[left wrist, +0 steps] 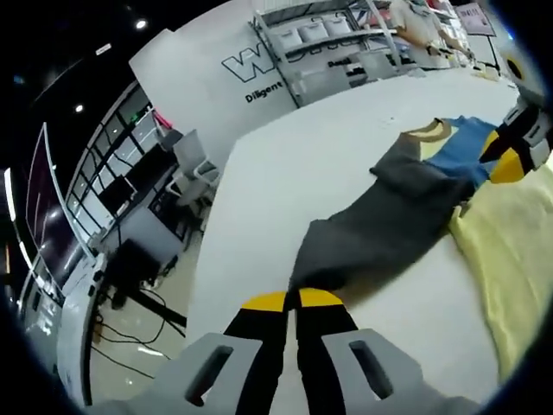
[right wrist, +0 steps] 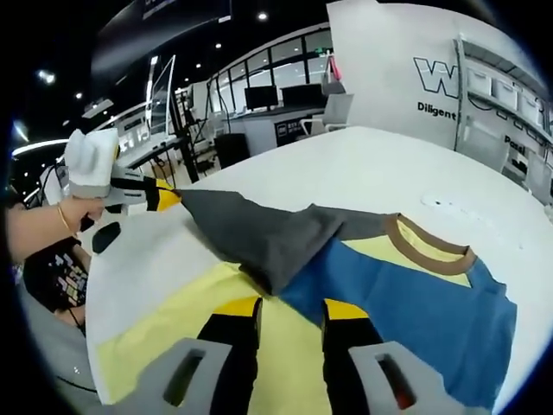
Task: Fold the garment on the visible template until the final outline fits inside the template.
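While the left gripper [left wrist: 289, 300] has its jaws pinched on the grey sleeve [right wrist: 251, 229] of the T-shirt [right wrist: 406, 294], it should carry the sleeve low and taut across the blue chest. The right gripper [right wrist: 291, 307] hovers over the shirt on the white bench [left wrist: 285, 173], jaws parted, holding nothing.

Lettering on the white wall panel

In the left gripper view the white wall panel [left wrist: 226, 65] carries a large outlined logo beginning "W", cut off by a shelf rack [left wrist: 337, 39], with a smaller line below reading "Diligent". The right gripper view shows the same panel [right wrist: 389, 60] with "W" and "Diligent" beneath it; a further word starting "Po" is too cut off to read.
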Tool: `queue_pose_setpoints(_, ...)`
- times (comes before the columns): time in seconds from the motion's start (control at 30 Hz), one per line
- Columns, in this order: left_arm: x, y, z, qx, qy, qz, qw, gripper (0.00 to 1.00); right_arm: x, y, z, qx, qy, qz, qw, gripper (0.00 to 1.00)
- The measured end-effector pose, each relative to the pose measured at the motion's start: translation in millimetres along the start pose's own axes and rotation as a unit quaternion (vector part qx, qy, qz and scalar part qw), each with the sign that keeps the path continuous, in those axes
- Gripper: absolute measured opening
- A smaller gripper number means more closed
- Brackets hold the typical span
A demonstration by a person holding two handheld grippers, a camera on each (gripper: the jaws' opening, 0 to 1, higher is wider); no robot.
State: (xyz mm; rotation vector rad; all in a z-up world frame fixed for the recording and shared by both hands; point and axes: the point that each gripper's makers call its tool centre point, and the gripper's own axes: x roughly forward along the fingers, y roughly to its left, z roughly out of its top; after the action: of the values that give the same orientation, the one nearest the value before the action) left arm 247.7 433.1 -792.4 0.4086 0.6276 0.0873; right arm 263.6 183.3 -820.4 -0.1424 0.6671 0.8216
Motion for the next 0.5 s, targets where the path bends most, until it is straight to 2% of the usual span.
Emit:
queue_pose_setpoints(0.13, -6.2, 14.1, 5.6, -0.013, -0.004, 0.035, 0.9993, 0.07, -5.8, -1.9, -3.0, -0.004, 0.004, -0.002, 1.0, 0.25)
queue_pose_setpoints(0.3, -9.9, 29.7, 12.6, -0.02, -0.01, 0.06, 0.998, 0.07, -11.4, -6.2, -3.1, -0.005, 0.003, -0.007, 1.0, 0.25)
queue_pose_setpoints(0.37, -17.0, 44.0, 25.8, -0.047, -0.028, 0.079, 0.9954, 0.07, -15.3, -9.6, -1.1, -0.003, 0.0, -0.009, 0.9999, 0.25)
queue_pose_setpoints(0.43, -21.8, 46.2, 41.0, -0.046, -0.055, 0.076, 0.9945, 0.07, -17.9, -12.1, 1.1, -0.003, -0.002, -0.012, 0.9999, 0.26)
queue_pose_setpoints(0.5, -24.8, 43.5, 53.5, -0.032, -0.069, 0.072, 0.9945, 0.07, -20.4, -14.4, 3.7, -0.002, -0.005, -0.015, 0.9999, 0.26)
